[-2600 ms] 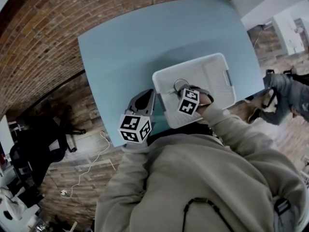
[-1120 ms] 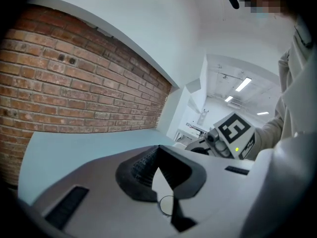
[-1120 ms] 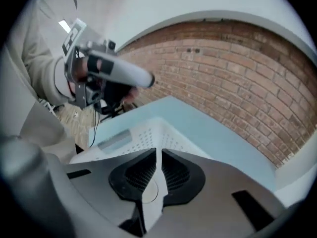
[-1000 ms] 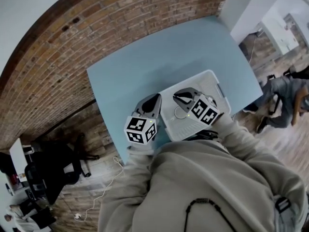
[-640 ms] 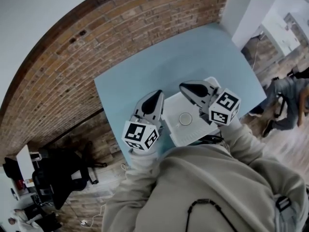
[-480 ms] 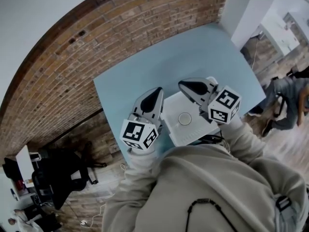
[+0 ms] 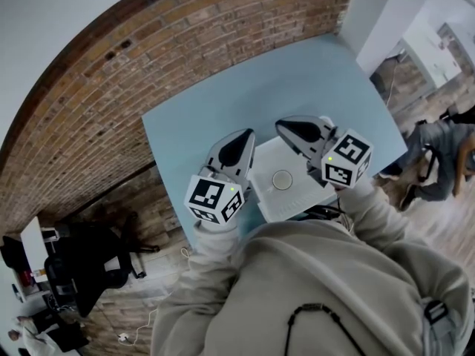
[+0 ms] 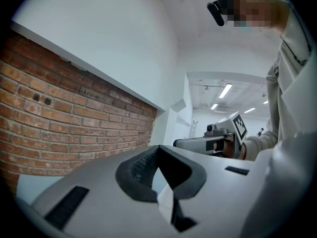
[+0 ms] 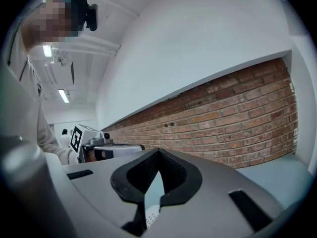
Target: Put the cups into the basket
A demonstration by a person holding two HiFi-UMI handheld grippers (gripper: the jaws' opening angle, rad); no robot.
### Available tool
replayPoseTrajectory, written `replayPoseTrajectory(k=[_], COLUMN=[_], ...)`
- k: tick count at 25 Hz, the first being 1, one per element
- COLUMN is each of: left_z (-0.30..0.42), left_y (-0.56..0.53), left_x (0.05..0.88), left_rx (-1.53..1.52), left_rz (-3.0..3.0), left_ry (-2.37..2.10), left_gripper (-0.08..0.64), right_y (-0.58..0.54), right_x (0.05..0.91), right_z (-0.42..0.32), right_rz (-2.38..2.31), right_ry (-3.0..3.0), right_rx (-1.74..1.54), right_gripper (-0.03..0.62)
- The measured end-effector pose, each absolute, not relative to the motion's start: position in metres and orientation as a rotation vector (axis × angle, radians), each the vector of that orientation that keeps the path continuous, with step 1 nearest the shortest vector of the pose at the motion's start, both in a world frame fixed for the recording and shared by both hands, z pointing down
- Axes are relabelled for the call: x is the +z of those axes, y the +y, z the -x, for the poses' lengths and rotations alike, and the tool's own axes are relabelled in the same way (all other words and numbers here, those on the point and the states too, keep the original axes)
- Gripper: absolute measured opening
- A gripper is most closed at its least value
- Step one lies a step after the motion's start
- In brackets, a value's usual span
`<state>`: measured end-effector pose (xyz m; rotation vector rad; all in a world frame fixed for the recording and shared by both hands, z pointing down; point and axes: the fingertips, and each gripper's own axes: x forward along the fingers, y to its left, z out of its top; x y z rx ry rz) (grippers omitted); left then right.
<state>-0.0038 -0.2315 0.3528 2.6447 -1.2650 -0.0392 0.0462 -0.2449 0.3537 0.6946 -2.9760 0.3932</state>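
A white basket [image 7: 300, 196] stands on the light blue table [image 7: 223, 110], near its front edge. One cup [image 7: 283, 179] shows in it from above as a pale round rim. My left gripper [image 7: 247, 134] hovers above the basket's left side, shut, with nothing in it. My right gripper [image 7: 281, 127] hangs over the basket's far right part, also shut and empty. Both are well above the basket and point level toward the brick wall. The left gripper view shows the left gripper's tips [image 8: 158, 147] meeting, and the right gripper view shows the right gripper's tips [image 9: 157, 150] meeting.
A brick wall [image 7: 148, 58] runs behind the table. A black office chair [image 7: 89, 262] stands on the floor to the left. Another person [image 7: 445, 147] is on the floor at the right. The basket fills the table's front right part.
Both grippers have risen away from the basket. The right gripper, earlier down inside the basket, is now up and empty. The cup stays in the basket.
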Motion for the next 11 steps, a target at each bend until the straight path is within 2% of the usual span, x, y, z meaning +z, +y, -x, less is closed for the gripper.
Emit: replayPoseTrajectory(k=[11], left_z=[0.0064], left_y=[-0.2369], left_x=[0.3493], left_rx=[-0.045], left_rz=[-2.648], left_ry=[-1.272], left_gripper=[-0.003], right_y=[-0.2491], right_x=[0.3531], right_z=[-0.0422], right_rz=[-0.675], right_ry=[-2.971], right_rx=[0.383], right_gripper=[0.009])
